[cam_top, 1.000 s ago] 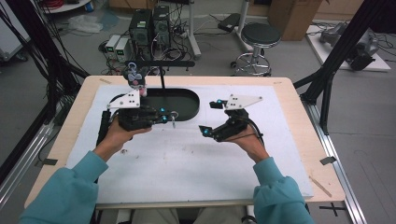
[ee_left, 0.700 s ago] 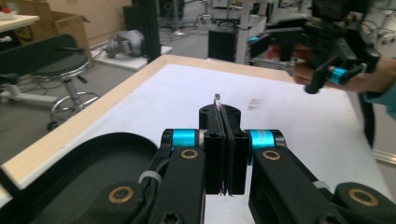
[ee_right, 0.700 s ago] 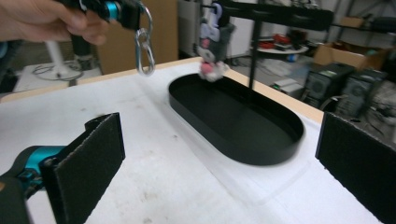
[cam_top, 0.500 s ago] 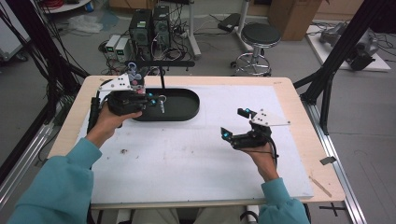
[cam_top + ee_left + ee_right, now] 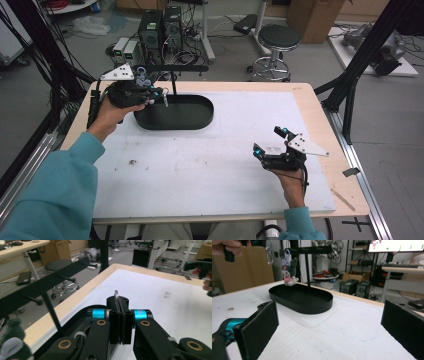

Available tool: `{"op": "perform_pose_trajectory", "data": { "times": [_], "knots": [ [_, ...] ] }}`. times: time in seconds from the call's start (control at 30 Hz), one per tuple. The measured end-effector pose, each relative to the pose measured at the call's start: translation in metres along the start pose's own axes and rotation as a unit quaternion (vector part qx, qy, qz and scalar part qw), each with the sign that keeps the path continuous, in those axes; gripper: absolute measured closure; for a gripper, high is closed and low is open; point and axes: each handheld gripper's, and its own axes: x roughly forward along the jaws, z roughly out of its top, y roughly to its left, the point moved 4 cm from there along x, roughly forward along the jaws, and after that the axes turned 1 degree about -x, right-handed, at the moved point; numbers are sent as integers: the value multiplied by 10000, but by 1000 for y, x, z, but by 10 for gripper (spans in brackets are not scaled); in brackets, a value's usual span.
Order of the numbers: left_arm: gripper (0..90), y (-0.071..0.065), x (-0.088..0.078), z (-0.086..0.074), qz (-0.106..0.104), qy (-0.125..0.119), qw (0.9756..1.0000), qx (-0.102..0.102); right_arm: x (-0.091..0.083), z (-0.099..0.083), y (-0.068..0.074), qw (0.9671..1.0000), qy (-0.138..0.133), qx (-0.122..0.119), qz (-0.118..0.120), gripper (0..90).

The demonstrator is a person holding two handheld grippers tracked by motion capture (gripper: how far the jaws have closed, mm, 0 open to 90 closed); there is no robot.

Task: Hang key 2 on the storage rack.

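My left gripper [image 5: 161, 94] is held over the left end of the black oval tray [image 5: 200, 119], beside the T-shaped black stand [image 5: 174, 68]. Its jaws are shut on a thin silver carabiner [image 5: 116, 296]; in the right gripper view the carabiner [image 5: 269, 253] dangles below the left hand. A small dark plush toy with pink and white parts [image 5: 289, 270] hangs from the stand's crossbar [image 5: 312, 250], close to the left gripper. My right gripper [image 5: 270, 141] hovers low over the white mat at the right front. It is open, and its pads [image 5: 260, 327] have nothing between them.
The white mat [image 5: 200, 170] covers most of the wooden table [image 5: 320, 115]. A small dark speck [image 5: 133, 162] lies on the mat at the left. Beyond the table's far edge stand computer cases [image 5: 161, 27] and a stool [image 5: 280, 37] on the floor.
The left hand has moved left and back, up toward the stand's crossbar. The right hand has moved away from the tray to the right and toward the front edge, sinking lower.
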Motion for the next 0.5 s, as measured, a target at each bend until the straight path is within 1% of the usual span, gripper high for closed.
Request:
{"op": "perform_pose_trajectory", "data": {
  "times": [0.07, 0.13, 0.2, 0.23, 0.27, 0.33, 0.37, 0.43, 0.47, 0.5],
  "knots": [
    [881, 5, 0, 1, 72, 39, 10000, -8, -3, -4, -1, 10000, -11, 5, -90, 6],
    [881, 8, 1, 2, 123, 115, 9999, 21, -7, -8, -1, 9999, -61, 78, -117, 6],
    [881, 12, 2, 4, 192, 151, 9997, 6, -9, -11, -1, 9997, -94, 27, -206, 6],
    [881, 13, 3, 4, 218, 134, 9997, -16, -10, -12, -1, 9997, -97, 58, -210, 6],
    [882, 16, 4, 5, 257, 175, 9995, -4, -11, -13, -2, 9997, -95, 81, -214, 6],
    [881, 20, 6, 6, 313, 215, 9993, -1, -12, -16, -4, 9996, -58, 69, -277, 5],
    [882, 21, 7, 6, 319, 226, 9992, -9, -13, -17, -5, 9995, -102, 68, -297, 6],
    [881, 24, 9, 6, 358, 271, 9990, -16, -14, -19, -6, 9995, -92, 42, -307, 6],
    [881, 26, 10, 5, 378, 306, 9988, -29, -14, -20, -7, 9995, -85, 68, -302, 6],
    [881, 27, 10, 5, 405, 341, 9986, -24, -15, -21, -8, 9994, -127, 54, -303, 6]
  ]
}}
